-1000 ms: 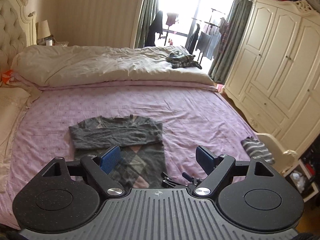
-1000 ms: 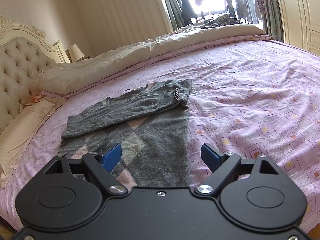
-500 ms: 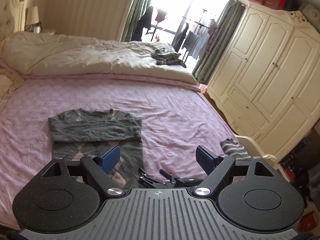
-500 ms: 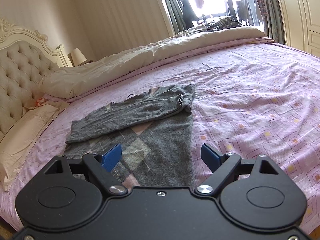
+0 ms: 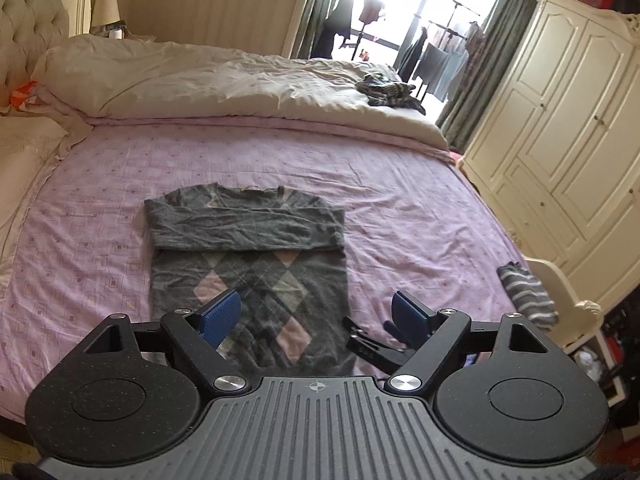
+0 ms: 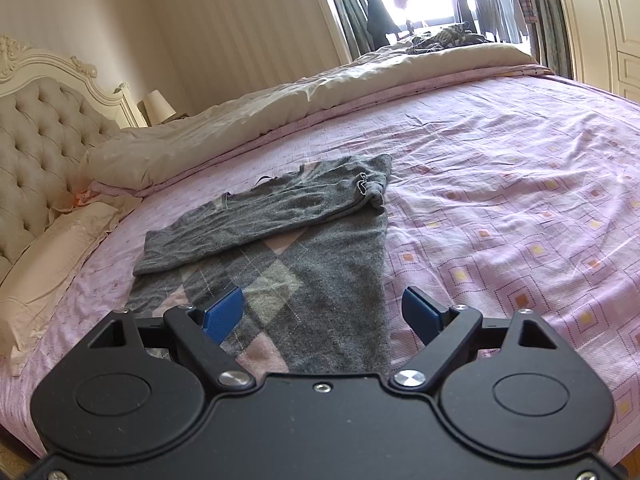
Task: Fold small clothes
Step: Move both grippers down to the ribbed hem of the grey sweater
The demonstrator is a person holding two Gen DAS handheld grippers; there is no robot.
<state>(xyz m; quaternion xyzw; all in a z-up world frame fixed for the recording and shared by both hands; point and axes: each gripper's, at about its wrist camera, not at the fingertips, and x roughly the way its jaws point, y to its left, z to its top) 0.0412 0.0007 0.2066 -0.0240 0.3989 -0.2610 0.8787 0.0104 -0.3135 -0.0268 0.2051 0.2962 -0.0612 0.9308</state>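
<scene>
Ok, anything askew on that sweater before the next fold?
Mostly tidy. On the argyle sweater, the folded-over sleeve's cuff is bunched and curled at the right edge instead of lying flat. Both grippers are open and clear.

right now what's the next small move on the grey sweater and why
Probably lower both open grippers, left and right, onto the sweater's near hem and pinch it. The sleeves already lie folded across the chest, the lower body is still flat on the bed sheet, and neither gripper holds anything.
</scene>
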